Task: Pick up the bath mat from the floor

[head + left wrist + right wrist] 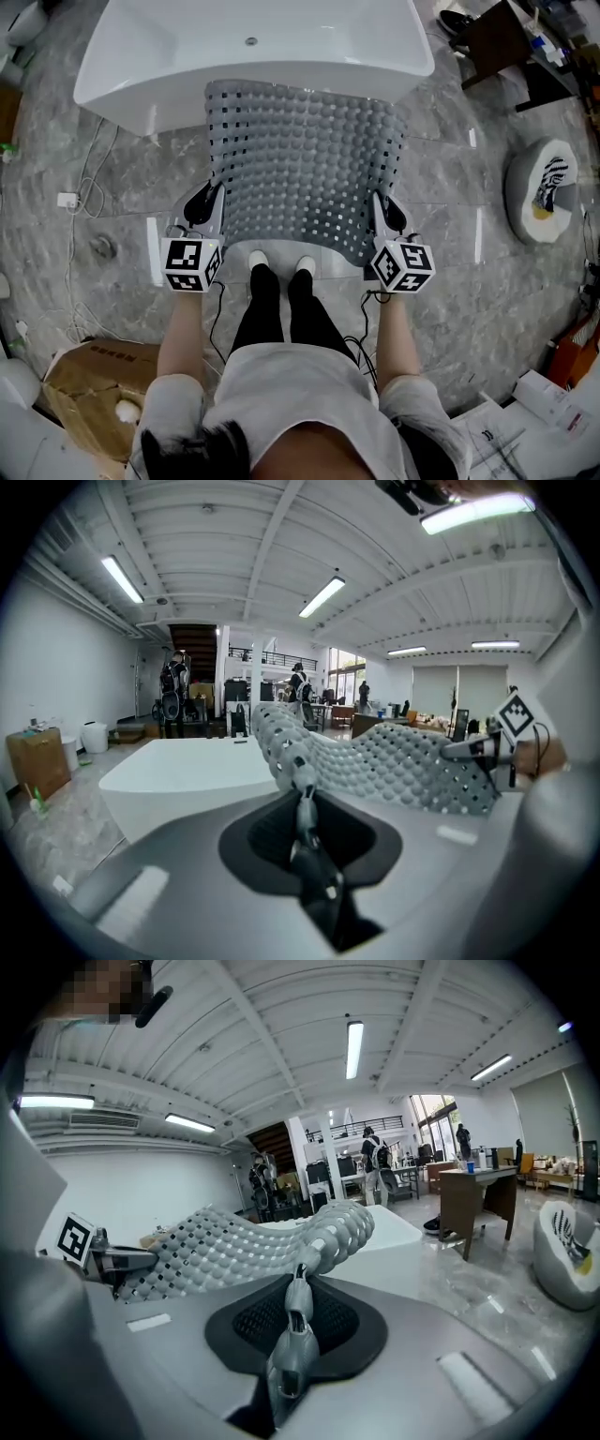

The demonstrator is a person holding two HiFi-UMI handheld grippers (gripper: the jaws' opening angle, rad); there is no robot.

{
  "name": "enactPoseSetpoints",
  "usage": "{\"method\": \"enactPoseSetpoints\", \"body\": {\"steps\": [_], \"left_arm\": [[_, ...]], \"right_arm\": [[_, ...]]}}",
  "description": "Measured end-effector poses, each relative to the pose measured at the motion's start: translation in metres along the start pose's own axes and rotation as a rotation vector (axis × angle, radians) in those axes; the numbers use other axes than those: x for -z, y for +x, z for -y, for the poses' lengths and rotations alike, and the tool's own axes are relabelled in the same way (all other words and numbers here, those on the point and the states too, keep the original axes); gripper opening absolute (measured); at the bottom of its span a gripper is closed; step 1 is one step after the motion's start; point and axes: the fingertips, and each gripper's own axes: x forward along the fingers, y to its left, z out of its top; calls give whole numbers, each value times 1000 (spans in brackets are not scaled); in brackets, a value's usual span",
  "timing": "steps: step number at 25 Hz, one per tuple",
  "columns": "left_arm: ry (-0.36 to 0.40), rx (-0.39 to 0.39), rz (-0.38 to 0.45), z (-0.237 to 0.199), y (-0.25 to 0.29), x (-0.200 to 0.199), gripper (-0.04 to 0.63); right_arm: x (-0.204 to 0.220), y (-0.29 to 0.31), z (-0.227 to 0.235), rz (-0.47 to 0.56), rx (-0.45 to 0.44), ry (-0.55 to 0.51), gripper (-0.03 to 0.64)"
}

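Note:
The grey bath mat (305, 169), bumpy and dotted with square holes, is lifted off the floor and stretched between my two grippers; its far edge lies over the rim of the white bathtub (141, 66). My left gripper (208, 208) is shut on the mat's near left corner. My right gripper (386, 217) is shut on the near right corner. In the left gripper view the mat (375, 761) runs right from the pinched jaws toward the other gripper. In the right gripper view the mat (244, 1241) sags to the left from the jaws.
The person's legs and white shoes (279, 264) stand just under the mat's near edge. A cardboard box (89, 380) sits at lower left, cables and a floor drain (101, 247) on the left, a round white basin (544, 187) at right, a dark desk (506, 42) at upper right.

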Motion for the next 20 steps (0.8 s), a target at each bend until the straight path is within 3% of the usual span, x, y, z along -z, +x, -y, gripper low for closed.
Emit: {"method": "enactPoseSetpoints", "body": {"steps": [11,20], "left_arm": [[25,-16,127,6,-55,-80,43],[37,-26,230,15,-87,-121,44]], "right_arm": [[-77,-51,-27,115,-7,-45,38],[-120,-84,-34,187,3,-106,38]]}}
